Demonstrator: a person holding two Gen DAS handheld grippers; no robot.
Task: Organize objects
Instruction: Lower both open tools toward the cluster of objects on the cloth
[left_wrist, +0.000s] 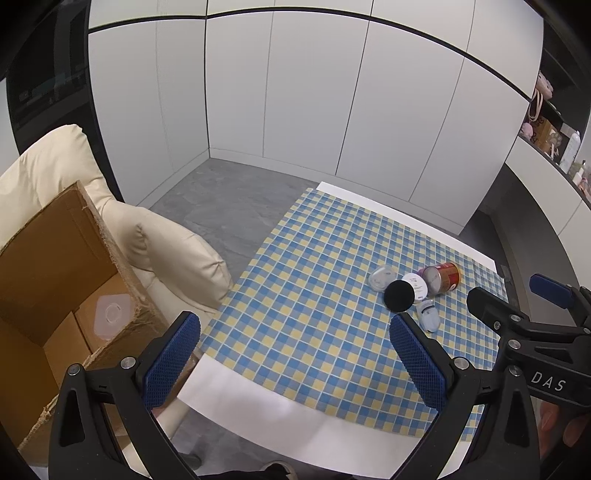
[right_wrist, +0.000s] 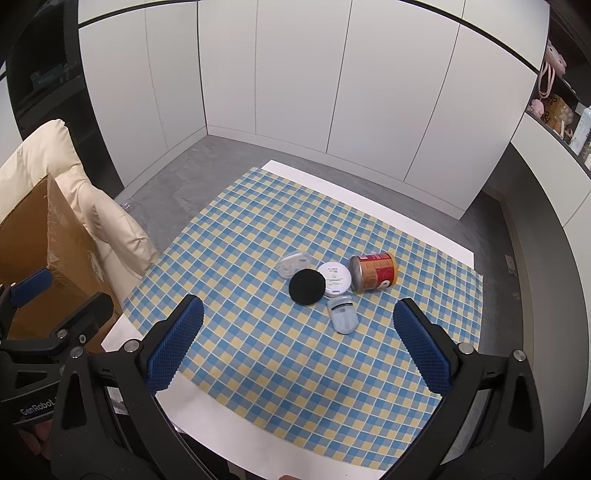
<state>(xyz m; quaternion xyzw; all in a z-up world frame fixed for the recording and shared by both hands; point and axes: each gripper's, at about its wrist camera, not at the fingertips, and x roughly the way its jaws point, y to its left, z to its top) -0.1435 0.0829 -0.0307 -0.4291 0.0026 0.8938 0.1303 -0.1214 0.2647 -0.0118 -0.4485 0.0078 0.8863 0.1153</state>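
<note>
**Small items clustered on the checked cloth, both grippers spread above**

A huddle of five small things sits toward the far right of the blue-and-yellow checked cloth (right_wrist: 258, 229). A red and gold can (right_wrist: 373, 272) lies on its side, silver end facing left. Just beside it rests a white round compact (right_wrist: 335, 278), and a black disc (right_wrist: 306, 287) overlaps the compact's near left edge. Behind the disc lies a clear plastic lid (right_wrist: 293, 266); in front of the compact lies a pale blue device (right_wrist: 343, 314), perhaps an eyelash curler, though the view is too small to be sure.

The cloth covers a white table (right_wrist: 192, 406), whose bare edge shows along the near side.

The right gripper (right_wrist: 299, 343) hangs over the near part of the cloth, jaws spread wide and empty, well short of the cluster. The left gripper (left_wrist: 295, 362) is likewise spread and holds nothing, over the table's near left edge.

To the left, an open cardboard box (left_wrist: 66, 266) rests against a cream cushioned chair (left_wrist: 166, 251); a pale plastic lid (left_wrist: 110, 314) lies inside it. White cabinet doors (left_wrist: 303, 103) stand behind.
</note>
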